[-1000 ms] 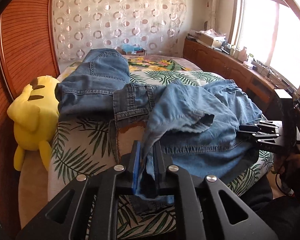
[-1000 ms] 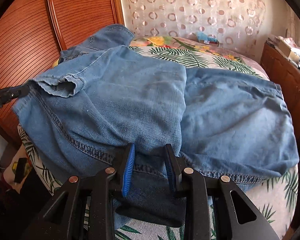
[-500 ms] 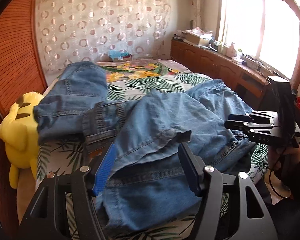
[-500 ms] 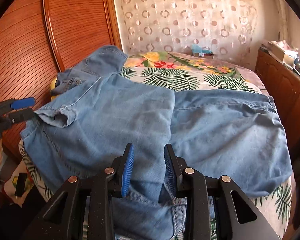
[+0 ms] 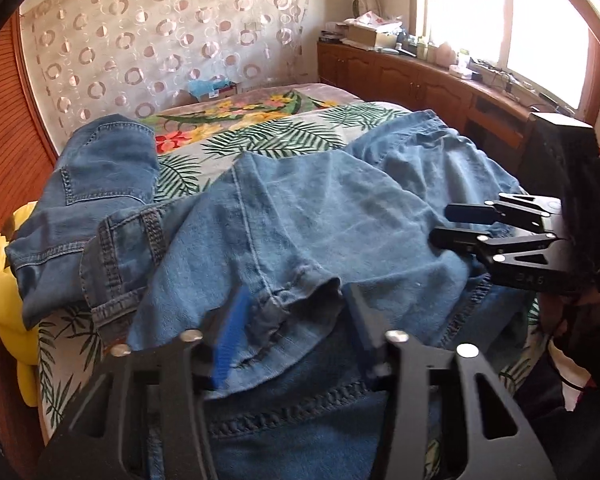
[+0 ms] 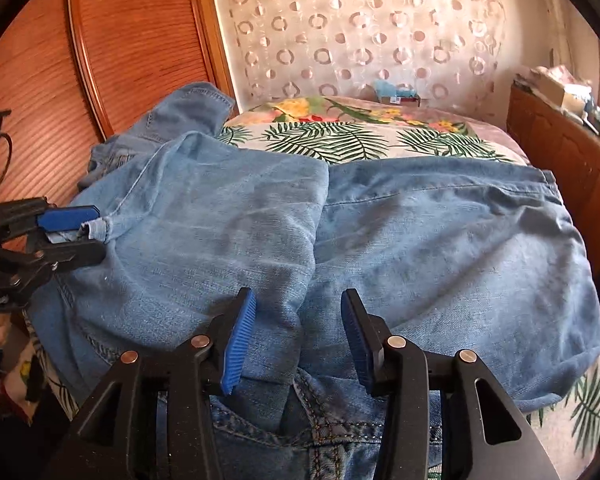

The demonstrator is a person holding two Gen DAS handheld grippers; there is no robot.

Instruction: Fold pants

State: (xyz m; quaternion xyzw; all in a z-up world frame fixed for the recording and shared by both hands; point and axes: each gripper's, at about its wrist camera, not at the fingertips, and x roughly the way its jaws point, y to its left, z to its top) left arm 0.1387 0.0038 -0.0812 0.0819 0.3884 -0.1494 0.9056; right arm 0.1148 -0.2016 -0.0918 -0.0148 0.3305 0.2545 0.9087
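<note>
Here, rumpled denim pants [image 6: 260, 220] (frayed hem) cover the bed [image 6: 332, 140].

Left gripper [image 5: 296, 324]: black moulded frame with triangular cut-outs in each arm and silver round-head screws at the pivots. One finger carries a ribbed blue pad [image 5: 230, 342]; the opposite pad appears dark.

Right gripper [image 6: 298, 334]: same black frame, same triangular cut-outs, four silver screws across the linkage. Both fingers carry ribbed blue pads [image 6: 240, 340].

In the left wrist view the right unit's side shows a black box-shaped housing and faint embossed lettering, unreadable. A black cable loops beside the left unit in the right wrist view. Dark clothing shows at the lower right edge of the left wrist view.
</note>
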